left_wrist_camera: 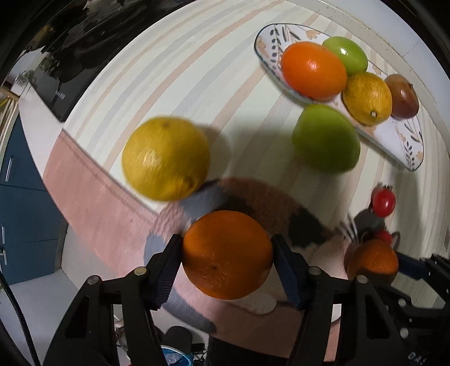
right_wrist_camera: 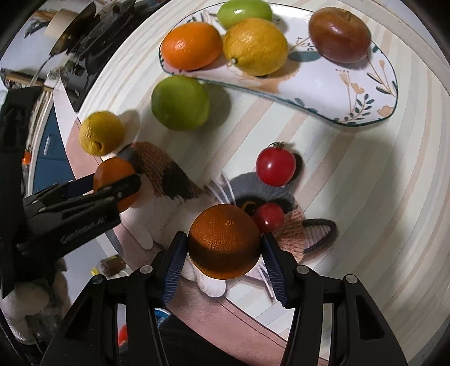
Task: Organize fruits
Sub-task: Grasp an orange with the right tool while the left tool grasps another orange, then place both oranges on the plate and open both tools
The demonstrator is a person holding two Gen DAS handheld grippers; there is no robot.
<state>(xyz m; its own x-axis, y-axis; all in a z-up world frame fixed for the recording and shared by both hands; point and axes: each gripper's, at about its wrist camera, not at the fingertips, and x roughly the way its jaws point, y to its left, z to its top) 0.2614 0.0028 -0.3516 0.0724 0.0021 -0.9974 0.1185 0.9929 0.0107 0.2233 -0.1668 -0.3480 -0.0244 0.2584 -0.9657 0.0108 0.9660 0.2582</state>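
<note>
Two oranges gripped, one in each gripper

Two oranges sit clamped at once. The left gripper (left_wrist_camera: 227,263) points down and its blue pads press both sides of a bright orange (left_wrist_camera: 227,254), which hangs above the edge of the surface (left_wrist_camera: 174,70) and a cat-patterned mat (right_wrist_camera: 174,174). The right gripper (right_wrist_camera: 224,253) is likewise closed on a darker, shadowed orange (right_wrist_camera: 224,242) over the mat's cat face.

Loose fruit lies around them on the striped surface. A yellow lemon (left_wrist_camera: 166,159) rests just beyond the left gripper's orange, near the surface's edge. A green lime (right_wrist_camera: 180,102) lies further in, just beside the rim of a flower-patterned plate (right_wrist_camera: 374,93). Two red cherry tomatoes are close to the right gripper: one tomato (right_wrist_camera: 275,163) at the mat's edge, a smaller tomato (right_wrist_camera: 268,216) touching or nearly touching the held dark orange.

On the plate sit four fruits in a cluster: a mandarin (right_wrist_camera: 192,46), a second lemon (right_wrist_camera: 255,46) pressed against it, a green grape-like fruit (right_wrist_camera: 244,11) behind them, and a brown-red fruit (right_wrist_camera: 339,35) set apart toward the plate's far end. The plate's near end is bare.
</note>
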